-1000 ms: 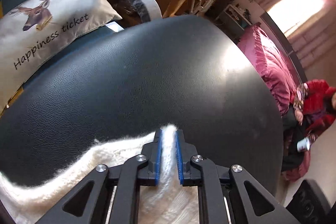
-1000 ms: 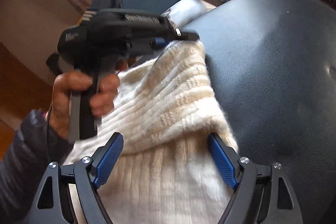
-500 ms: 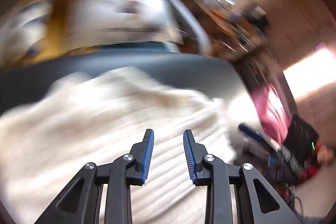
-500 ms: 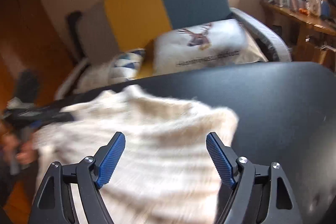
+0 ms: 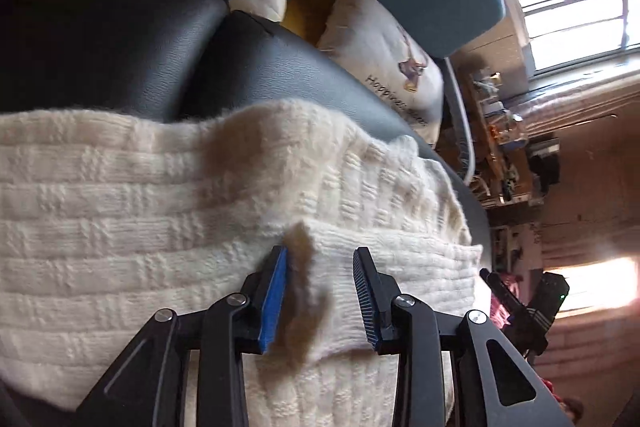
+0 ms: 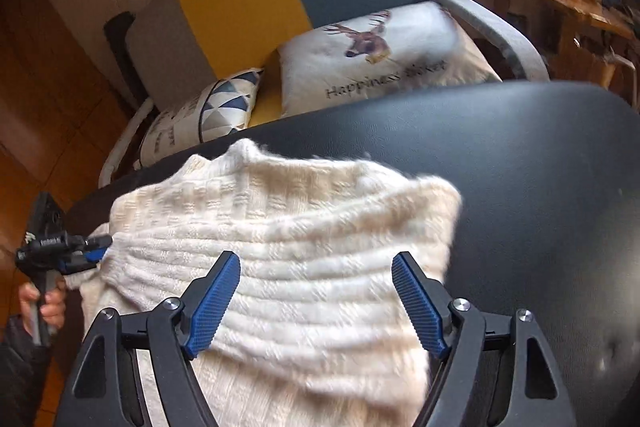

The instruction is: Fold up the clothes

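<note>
Mid-fold: the cream knit sweater (image 6: 280, 247) fills the lower frame on the black leather surface (image 6: 520, 155). Left gripper (image 5: 322, 291) half-open, right gripper (image 6: 316, 303) wide (neither gripping). Next likely needs regrasping an edge.

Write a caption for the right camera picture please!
Open right gripper hovers over a folded cream sweater on a black cushion.

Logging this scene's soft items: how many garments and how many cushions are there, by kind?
Cream knit sweater: 1
Cushions: 2, the deer cushion and the triangle-pattern cushion
Total: 3
</note>
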